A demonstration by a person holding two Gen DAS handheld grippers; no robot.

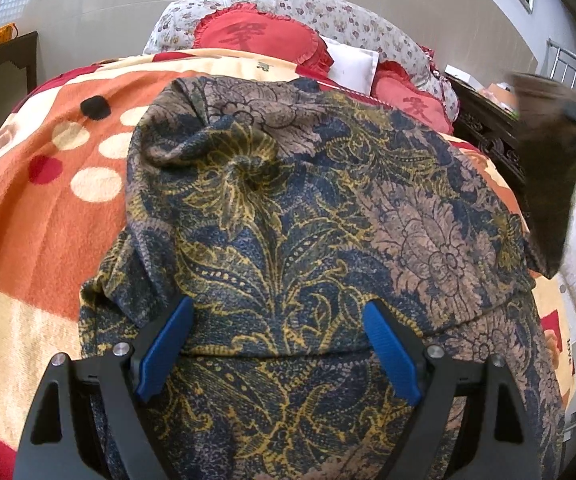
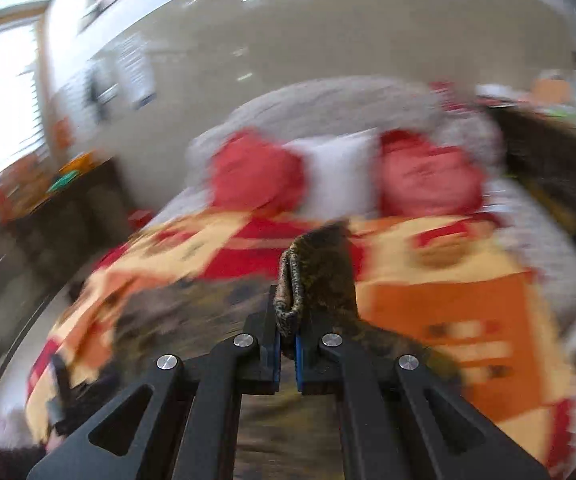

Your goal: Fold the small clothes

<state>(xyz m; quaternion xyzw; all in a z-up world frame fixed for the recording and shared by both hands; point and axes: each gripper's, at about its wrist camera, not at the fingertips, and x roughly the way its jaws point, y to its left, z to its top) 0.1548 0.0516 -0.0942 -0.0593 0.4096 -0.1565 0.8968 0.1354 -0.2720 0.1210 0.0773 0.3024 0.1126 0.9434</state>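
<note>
Right gripper (image 2: 286, 340) pinches floral garment (image 1: 288, 216); left gripper (image 1: 277, 320) spread over it

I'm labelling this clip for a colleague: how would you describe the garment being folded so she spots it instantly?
On the bed's orange-and-cream blanket lies a dark garment, below the red cushions. Only it carries a navy, gold and tan floral print.

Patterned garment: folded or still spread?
Partly folded. The patterned garment lies mostly spread on the blanket, one edge doubled over near the open left gripper; the right gripper holds another edge lifted.
</note>
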